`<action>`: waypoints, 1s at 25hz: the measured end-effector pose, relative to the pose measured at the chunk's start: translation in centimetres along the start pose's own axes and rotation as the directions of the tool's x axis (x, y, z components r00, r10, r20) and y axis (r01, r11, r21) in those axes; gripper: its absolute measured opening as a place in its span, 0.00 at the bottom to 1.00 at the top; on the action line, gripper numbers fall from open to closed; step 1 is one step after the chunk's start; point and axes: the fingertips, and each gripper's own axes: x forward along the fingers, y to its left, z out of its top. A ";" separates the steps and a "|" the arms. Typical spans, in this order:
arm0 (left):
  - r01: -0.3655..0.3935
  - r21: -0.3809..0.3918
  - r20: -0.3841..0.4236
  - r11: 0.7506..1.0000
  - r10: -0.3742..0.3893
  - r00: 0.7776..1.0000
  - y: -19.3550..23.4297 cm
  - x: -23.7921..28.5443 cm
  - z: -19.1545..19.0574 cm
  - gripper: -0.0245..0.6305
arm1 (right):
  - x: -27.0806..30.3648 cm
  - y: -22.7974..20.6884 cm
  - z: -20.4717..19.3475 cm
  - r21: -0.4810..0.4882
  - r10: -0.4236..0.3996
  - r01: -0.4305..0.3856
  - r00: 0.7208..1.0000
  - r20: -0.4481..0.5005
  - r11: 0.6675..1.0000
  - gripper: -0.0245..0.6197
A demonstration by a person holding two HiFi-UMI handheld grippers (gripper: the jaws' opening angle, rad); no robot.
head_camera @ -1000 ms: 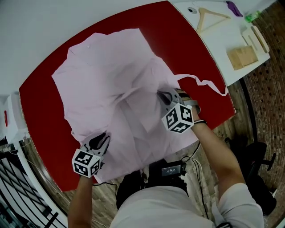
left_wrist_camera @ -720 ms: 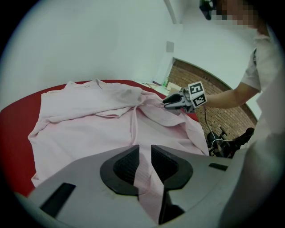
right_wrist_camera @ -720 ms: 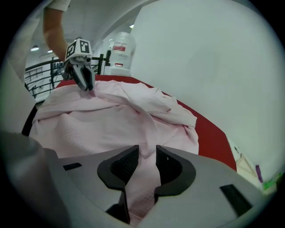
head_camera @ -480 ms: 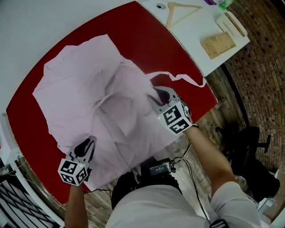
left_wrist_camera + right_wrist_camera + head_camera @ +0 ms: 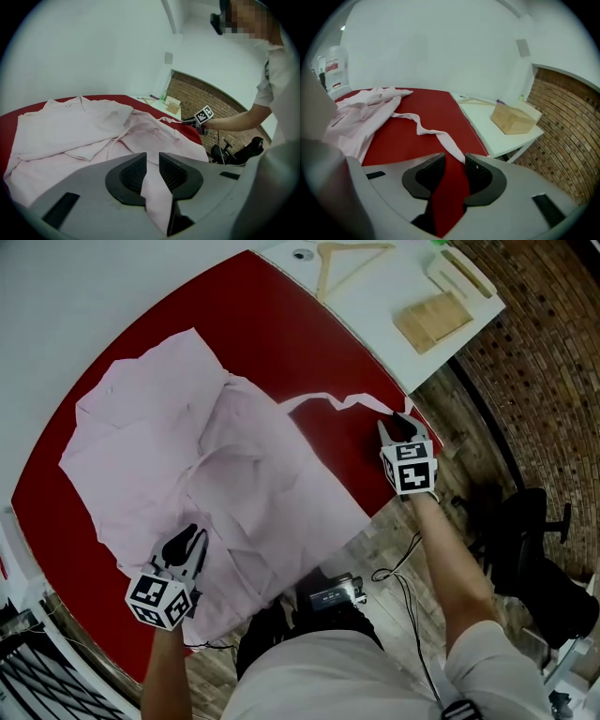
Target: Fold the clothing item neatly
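A pale pink garment point(image 5: 187, 465) lies spread and rumpled on the red table point(image 5: 281, 324). My left gripper point(image 5: 192, 542) is at the garment's near left hem. In the left gripper view its jaws point(image 5: 152, 157) are shut on a fold of that pink cloth point(image 5: 70, 126). A thin pink strap point(image 5: 323, 397) runs from the garment to the table's right edge. My right gripper point(image 5: 401, 424) is there. Its jaws point(image 5: 454, 159) have just been opening and stand open over bare red table, with the strap's end point(image 5: 426, 131) lying at the right jaw's tip.
A white side table point(image 5: 375, 296) beyond the red one carries a wooden hanger point(image 5: 342, 259) and a wooden block point(image 5: 431, 320). A black chair point(image 5: 525, 521) stands on the brick floor at the right. A small device with cables point(image 5: 328, 594) lies at my feet.
My right gripper let go of the cloth in the garment's middle, rolled, and swung right to the table's edge by the strap's end. The lifted fold has settled. My left gripper kept its hold.
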 end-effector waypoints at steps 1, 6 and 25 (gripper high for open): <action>0.006 0.004 0.003 1.000 -0.006 1.000 -0.2 0.4 0.4 0.16 | -0.1 -0.9 -0.1 0.012 -0.024 0.024 1.000 0.003 1.000 0.21; 0.038 0.029 0.006 0.999 -0.038 0.999 -1.5 2.2 2.1 0.16 | 0.3 -4.3 -0.1 0.059 -0.096 0.095 0.995 0.010 0.994 0.26; 0.047 0.001 0.029 0.999 -0.047 0.998 -1.4 1.0 2.0 0.16 | -1.2 -4.5 3.9 0.303 -0.120 0.108 0.992 0.022 0.947 0.07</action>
